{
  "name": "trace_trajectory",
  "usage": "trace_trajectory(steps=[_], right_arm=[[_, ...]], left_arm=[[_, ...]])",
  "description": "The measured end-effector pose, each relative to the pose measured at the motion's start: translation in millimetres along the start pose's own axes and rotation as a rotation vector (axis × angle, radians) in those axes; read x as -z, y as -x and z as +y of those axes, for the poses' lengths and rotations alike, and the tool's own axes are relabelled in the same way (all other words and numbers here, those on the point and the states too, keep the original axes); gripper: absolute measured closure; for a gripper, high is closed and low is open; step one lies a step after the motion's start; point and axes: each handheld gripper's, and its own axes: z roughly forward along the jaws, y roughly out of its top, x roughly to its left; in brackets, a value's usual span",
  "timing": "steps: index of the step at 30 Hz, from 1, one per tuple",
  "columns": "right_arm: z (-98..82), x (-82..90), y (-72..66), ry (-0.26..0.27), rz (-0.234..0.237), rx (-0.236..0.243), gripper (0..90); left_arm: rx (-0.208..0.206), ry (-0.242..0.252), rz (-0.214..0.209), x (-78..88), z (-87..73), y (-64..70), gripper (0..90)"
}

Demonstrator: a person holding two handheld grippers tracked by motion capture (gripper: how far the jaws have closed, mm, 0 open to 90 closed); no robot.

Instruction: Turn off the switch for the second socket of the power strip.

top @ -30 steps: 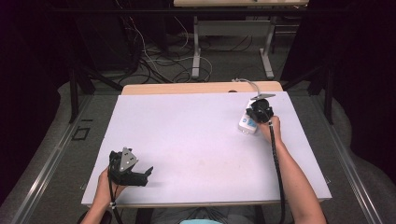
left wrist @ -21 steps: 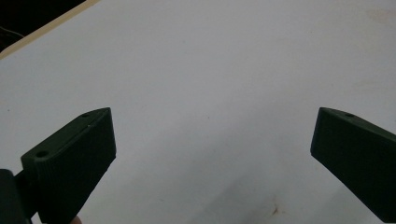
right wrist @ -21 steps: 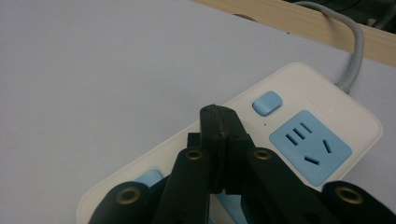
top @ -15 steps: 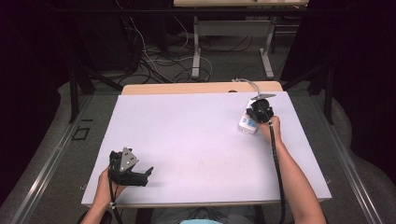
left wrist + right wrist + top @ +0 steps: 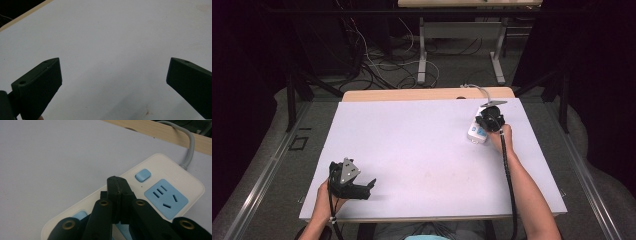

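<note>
High view: white power strip (image 5: pixel 476 131) near far right corner of table (image 5: pixel 422 150), under right gripper (image 5: pixel 488 119); left gripper (image 5: pixel 368 186) low at near left edge, well apart from it.

Left gripper view: jaws spread wide over bare table (image 5: pixel 112 37), nothing between.

Right gripper view: jaws pressed together, empty, tips over power strip (image 5: pixel 160 182) beside blue button (image 5: pixel 143 175) and blue socket (image 5: pixel 166 198); grey cord (image 5: pixel 188 142) leading off far end.

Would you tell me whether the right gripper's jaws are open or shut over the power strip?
Shut: the right gripper has both black jaws pressed flat together, nothing between them, above the white power strip.
</note>
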Motion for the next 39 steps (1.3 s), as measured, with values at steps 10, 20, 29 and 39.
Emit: trace_trajectory(steps=[10, 20, 29, 39], right_arm=[[0.0, -0.3, -0.3, 0.002, -0.004, 0.003, 90.0], [-0.1, -0.1, -0.4, 0.001, -0.005, -0.002, 90.0], [0.3, 0.1, -0.9, 0.0, -0.008, 0.001, 90.0], [0.5, 0.2, -0.9, 0.0, -0.01, 0.007, 90.0]], left_arm=[[0.002, -0.001, 0.004, 0.3, 0.0, 0.0, 0.0], [0.001, -0.001, 0.0, 0.5, -0.1, -0.1, 0.0], [0.0, 0.0, 0.001, 0.0, 0.2, -0.1, 0.0], [0.0, -0.001, 0.003, 0.1, 0.2, -0.1, 0.0]])
